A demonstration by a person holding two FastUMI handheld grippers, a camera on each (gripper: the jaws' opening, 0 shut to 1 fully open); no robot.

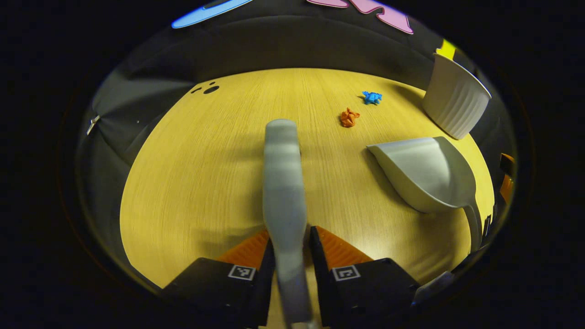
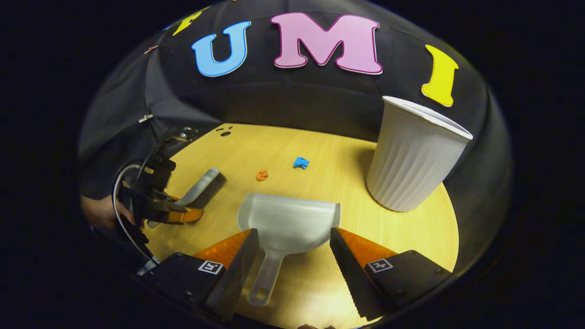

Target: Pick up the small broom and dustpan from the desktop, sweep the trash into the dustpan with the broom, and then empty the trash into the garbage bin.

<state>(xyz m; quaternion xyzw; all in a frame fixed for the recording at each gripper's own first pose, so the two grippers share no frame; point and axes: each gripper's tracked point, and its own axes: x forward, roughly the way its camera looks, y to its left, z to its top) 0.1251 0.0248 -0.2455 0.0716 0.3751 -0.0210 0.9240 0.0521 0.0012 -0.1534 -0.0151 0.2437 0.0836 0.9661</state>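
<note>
My left gripper (image 1: 292, 240) clenches the broom (image 1: 283, 183) at frame centre; my right gripper (image 2: 290, 244) gapes around the dustpan (image 2: 288, 224) handle, untouched.

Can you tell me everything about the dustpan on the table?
The dustpan is pale grey and looks like smooth plastic. It has a wide scoop with raised sides and a short handle with a hole at its end. It lies flat on the wooden desktop, handle toward the right gripper, mouth facing the orange and blue paper scraps. The gripper's open fingers sit either side of the handle, not touching it.
</note>
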